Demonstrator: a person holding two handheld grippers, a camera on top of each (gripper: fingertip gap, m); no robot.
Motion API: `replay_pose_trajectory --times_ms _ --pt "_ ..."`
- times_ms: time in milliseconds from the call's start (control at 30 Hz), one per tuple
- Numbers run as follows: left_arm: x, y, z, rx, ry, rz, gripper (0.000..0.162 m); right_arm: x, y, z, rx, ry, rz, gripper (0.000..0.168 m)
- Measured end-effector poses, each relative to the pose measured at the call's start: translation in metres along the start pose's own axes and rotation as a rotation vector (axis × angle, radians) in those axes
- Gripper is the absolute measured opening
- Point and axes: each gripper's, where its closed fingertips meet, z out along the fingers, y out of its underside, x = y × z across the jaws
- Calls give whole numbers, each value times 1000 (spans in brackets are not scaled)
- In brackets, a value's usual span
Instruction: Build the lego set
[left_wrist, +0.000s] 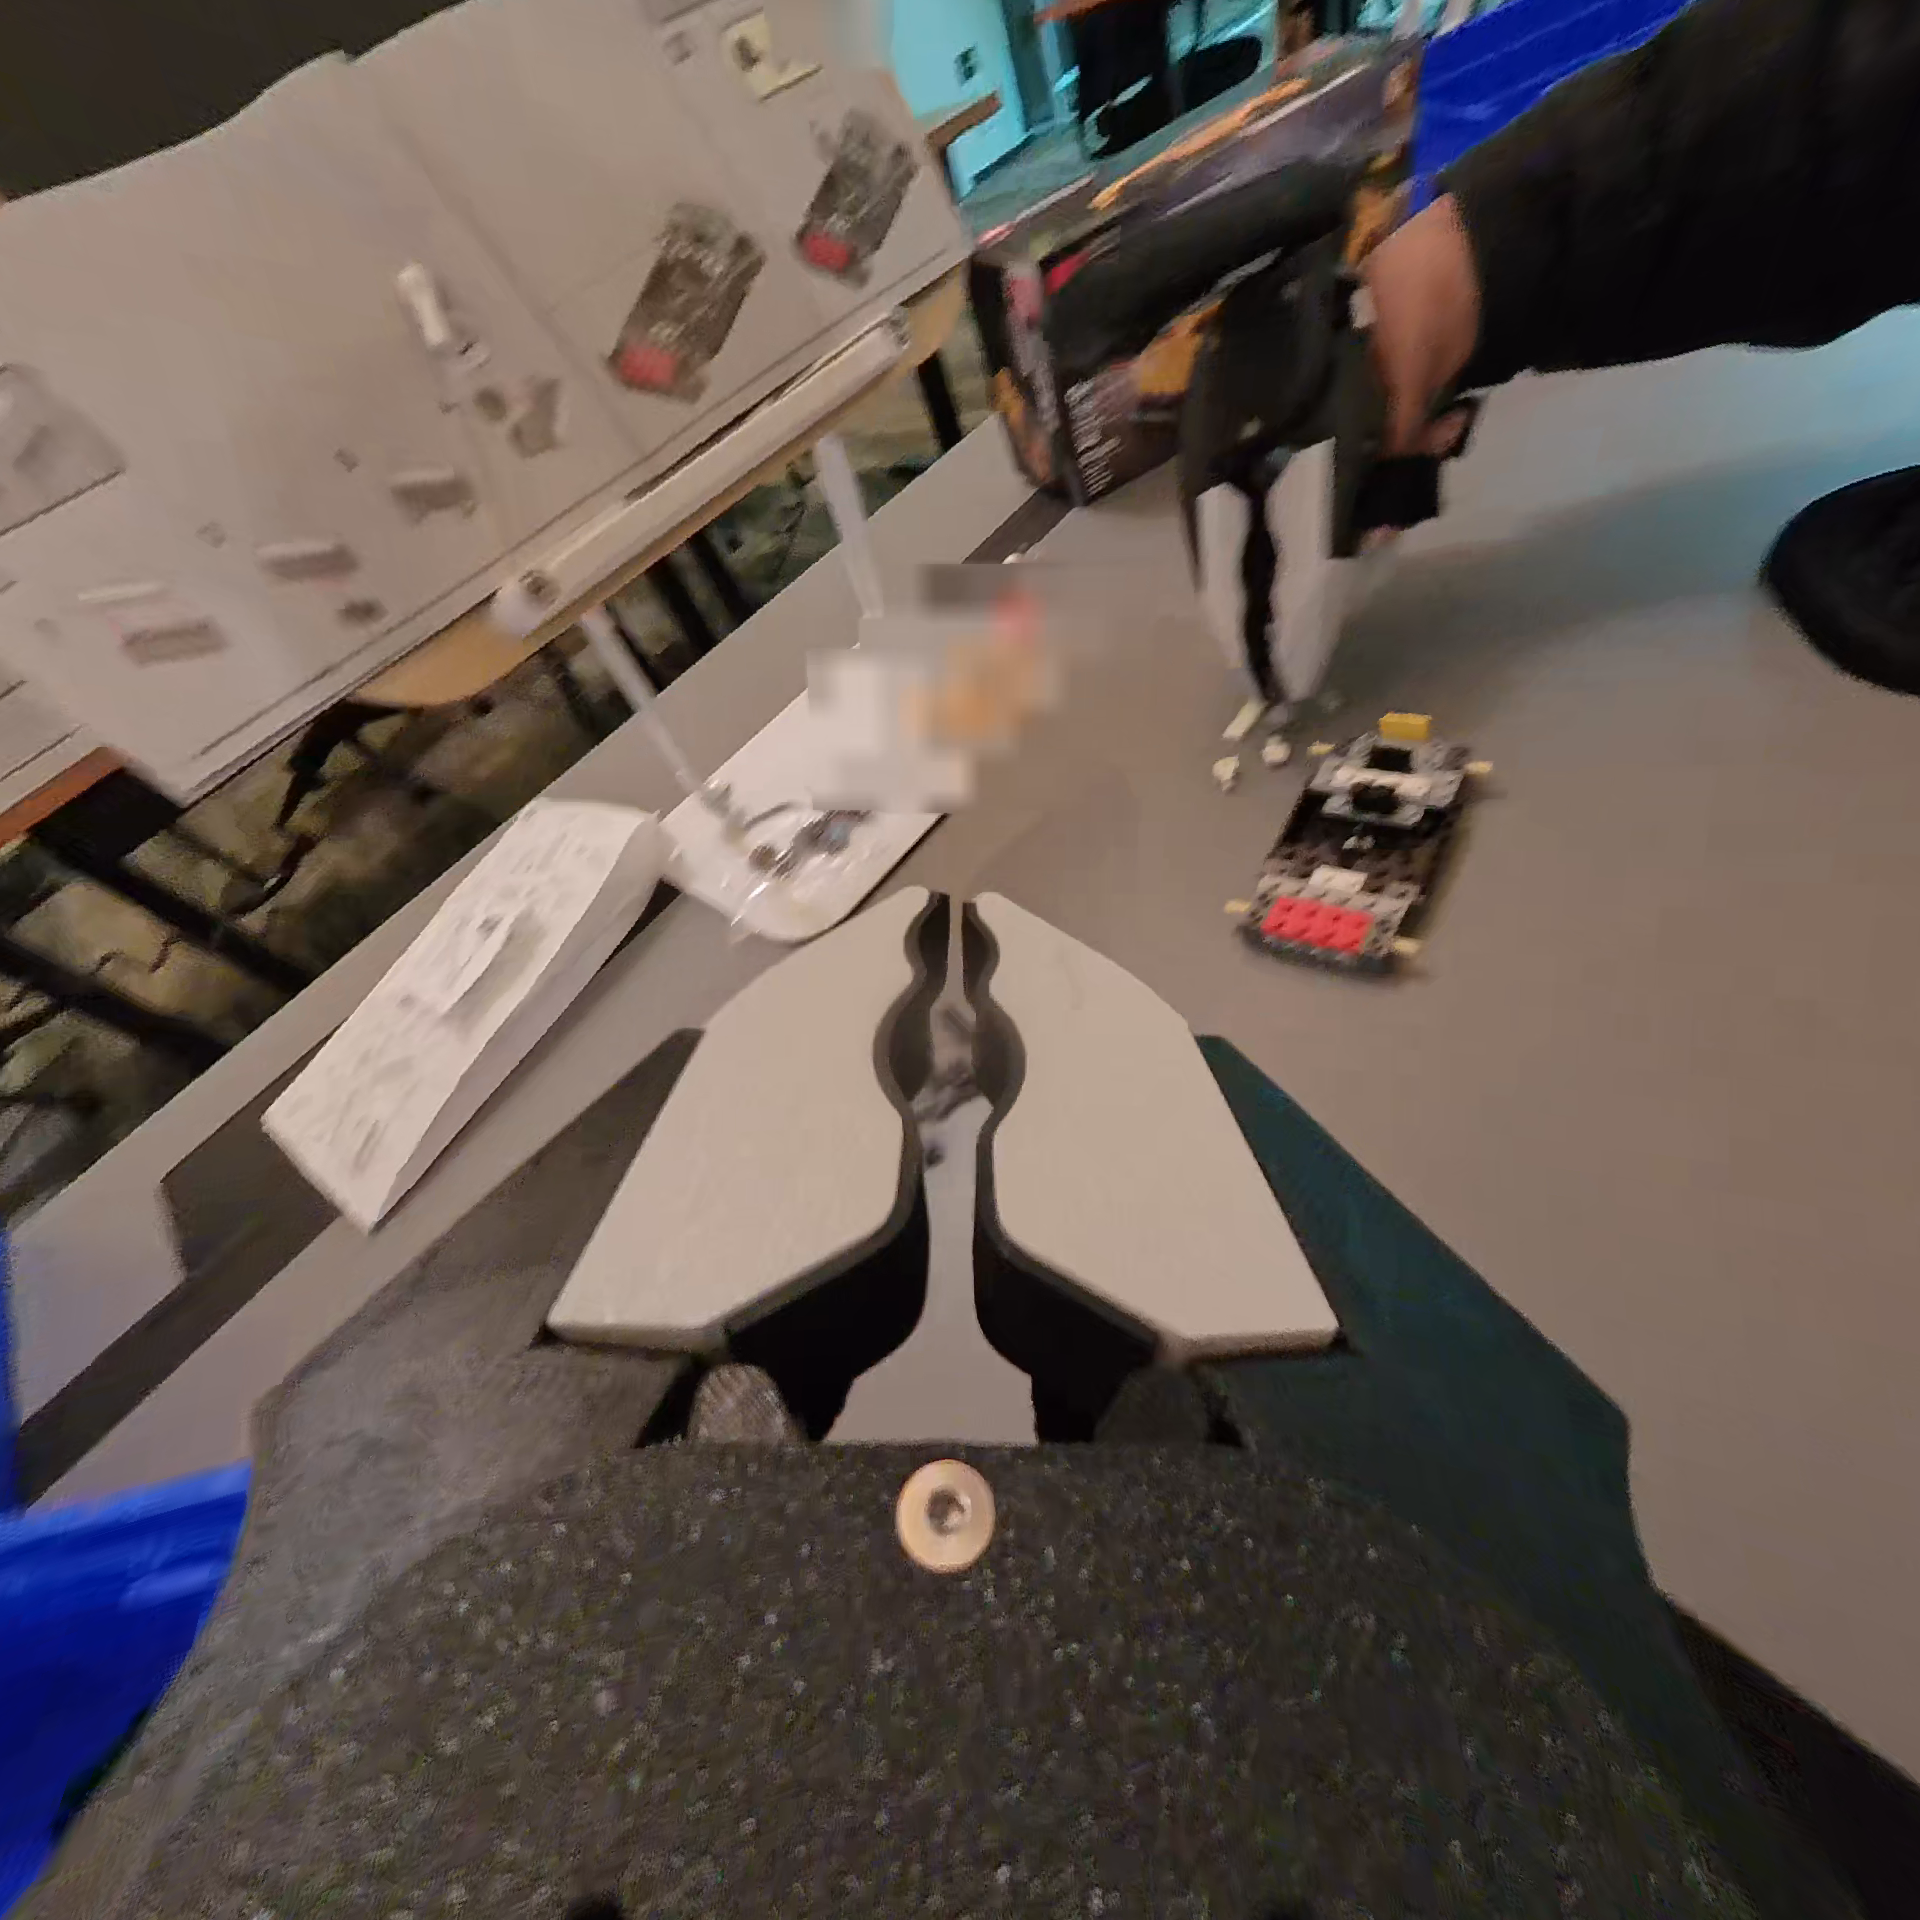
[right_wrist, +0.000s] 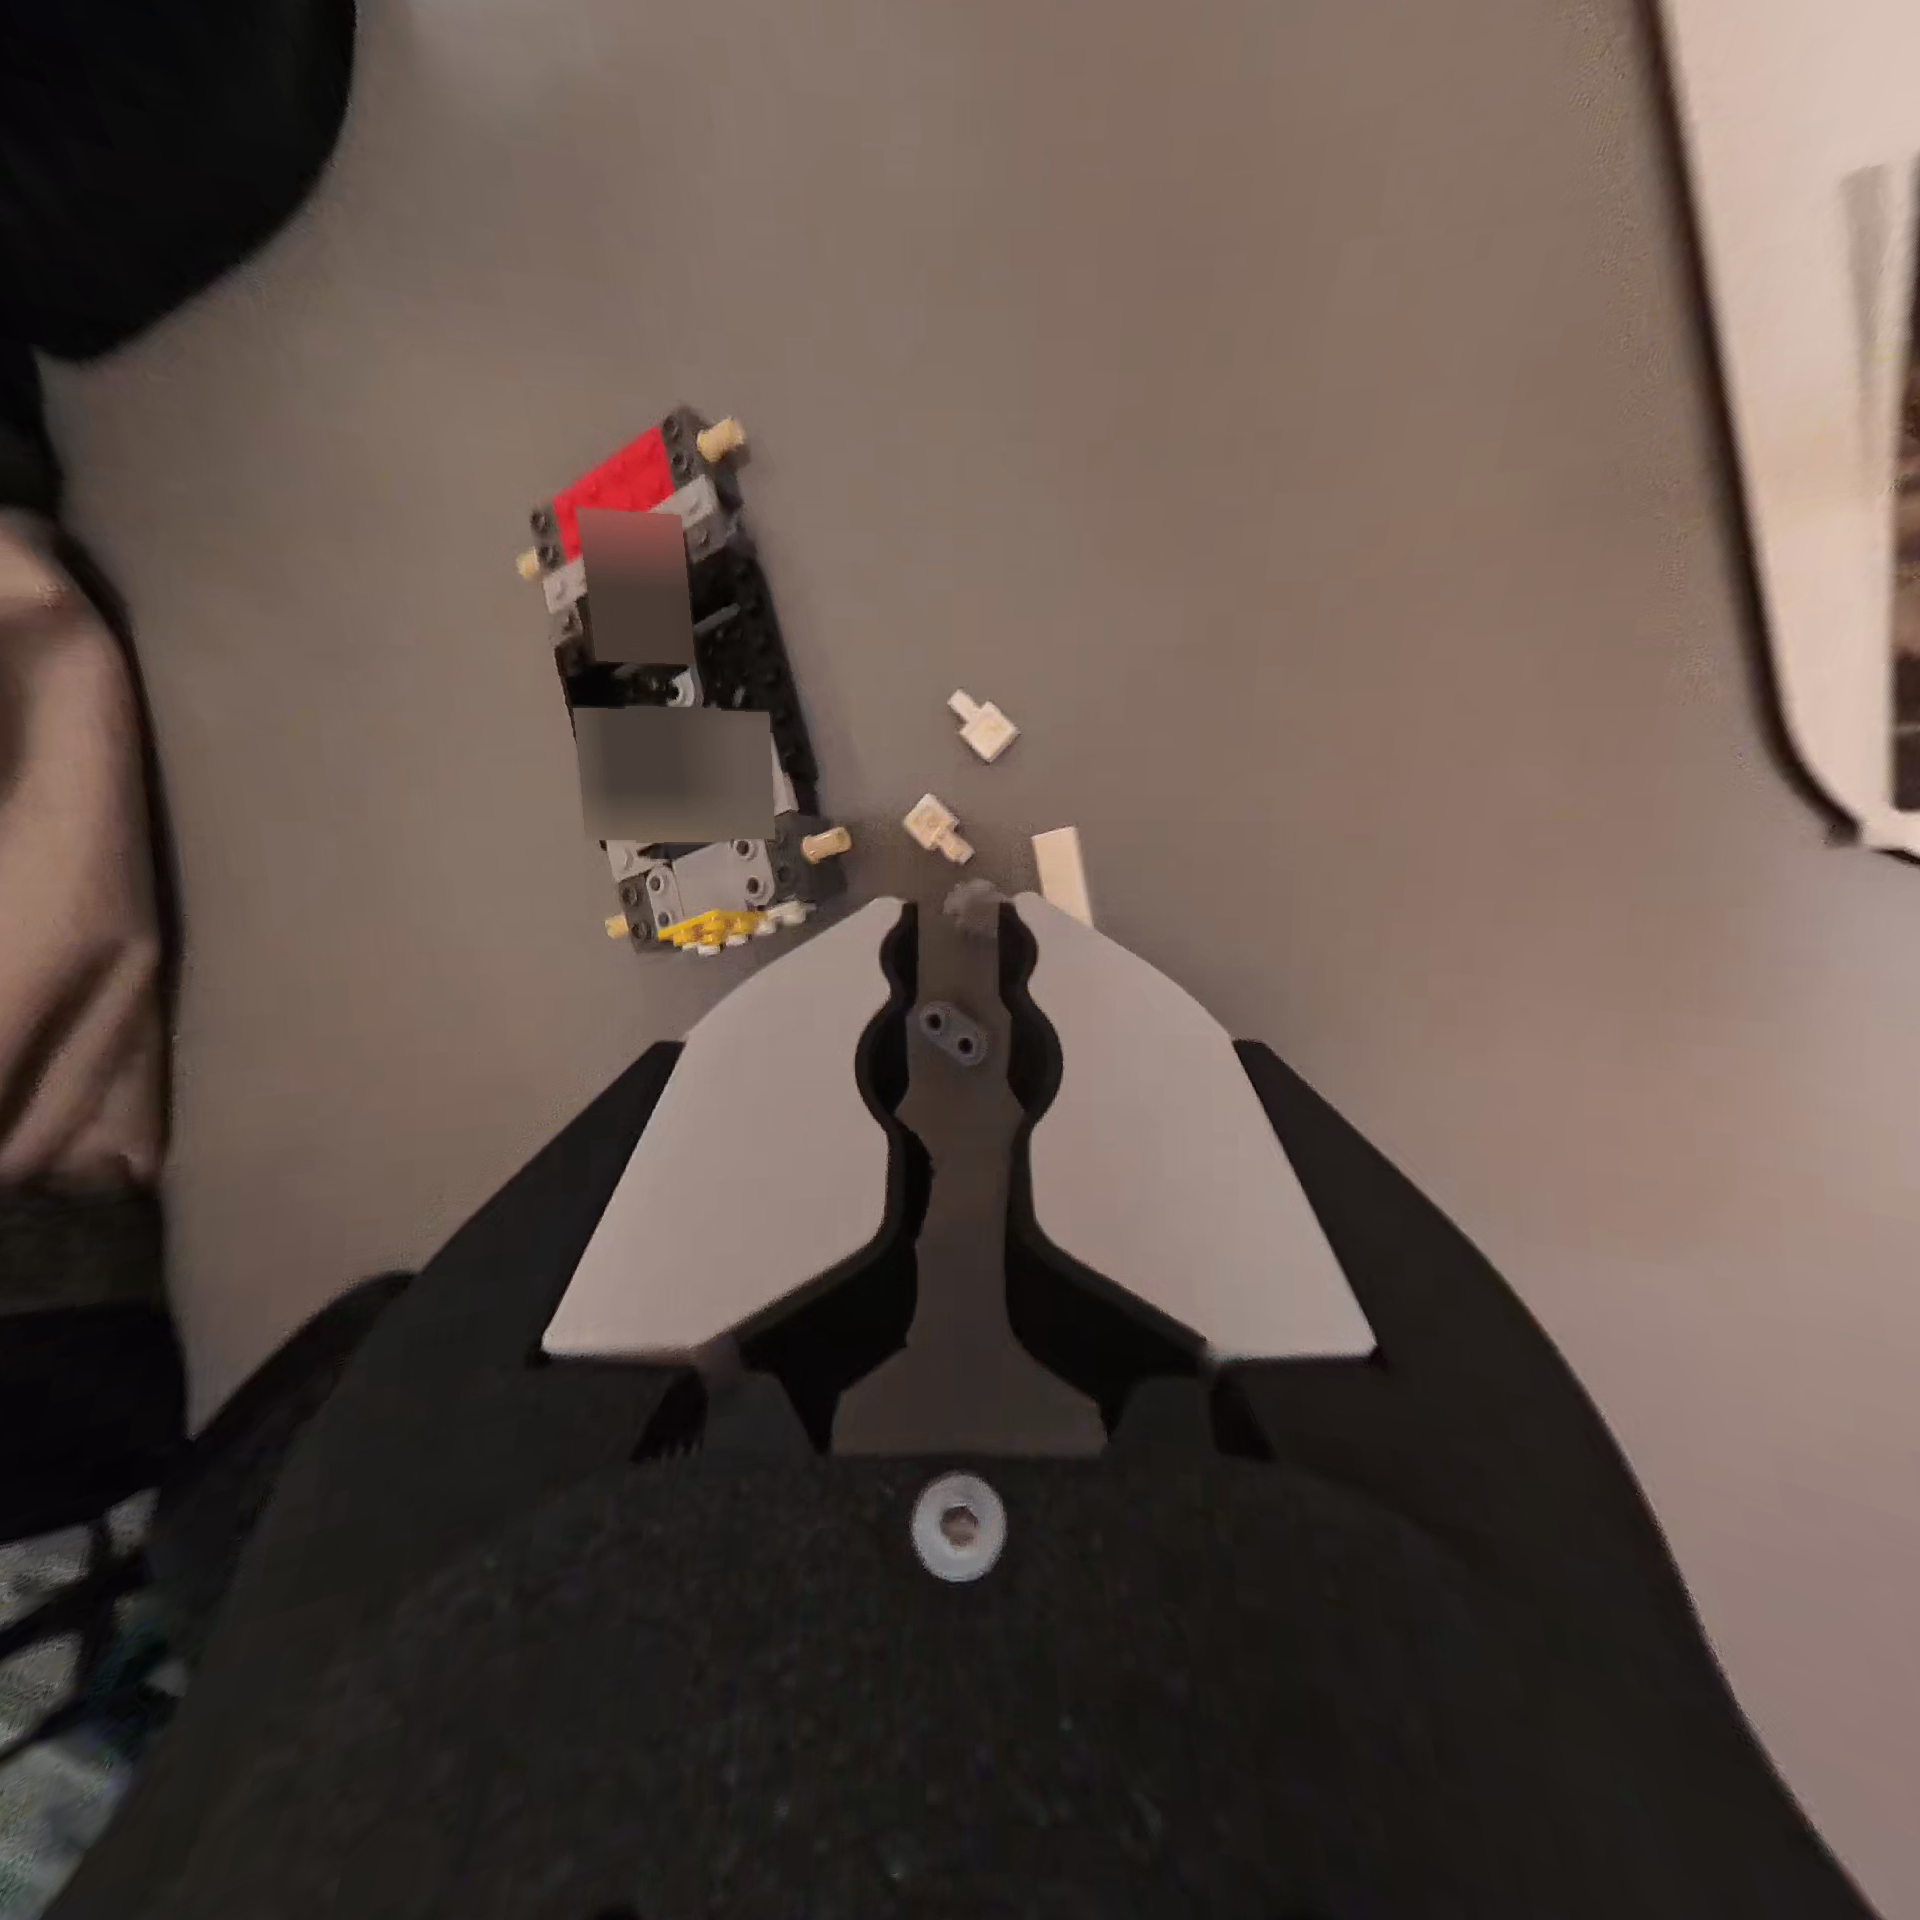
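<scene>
The right hand-held gripper (right_wrist: 956, 914) hangs over the grey worktop (right_wrist: 1299, 468) with jaws a narrow gap apart and gripping nothing, a small dark grey two-hole lego piece (right_wrist: 954, 1034) lying below between them, while the half-built black, grey and red lego car chassis (right_wrist: 675, 686) sits just ahead to their left. Closing off-centre could flick that piece or knock the small white lego pieces (right_wrist: 982, 724) crowded by the fingertips. The left hand-held gripper (left_wrist: 956, 909), nearly closed and seemingly empty, has open worktop ahead, the edge lying to its left beyond the white booklet (left_wrist: 468, 987).
</scene>
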Motion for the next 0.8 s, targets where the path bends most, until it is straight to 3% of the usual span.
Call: replay_pose_trajectory --times_ms 133,267,500,800 --pt "-45 27 -33 -149 -161 -3 3 -5 4 5 -24 49 -80 17" --pt "-96 56 -82 -353 -253 -71 5 -12 -7 -6 72 75 -89 18" --pt "-143 153 -159 -920 -135 -273 23 -46 -29 -19 311 45 -106 18" --pt "-187 240 -170 -1343 -78 -357 27 -79 -37 -23 480 -9 -121 16"
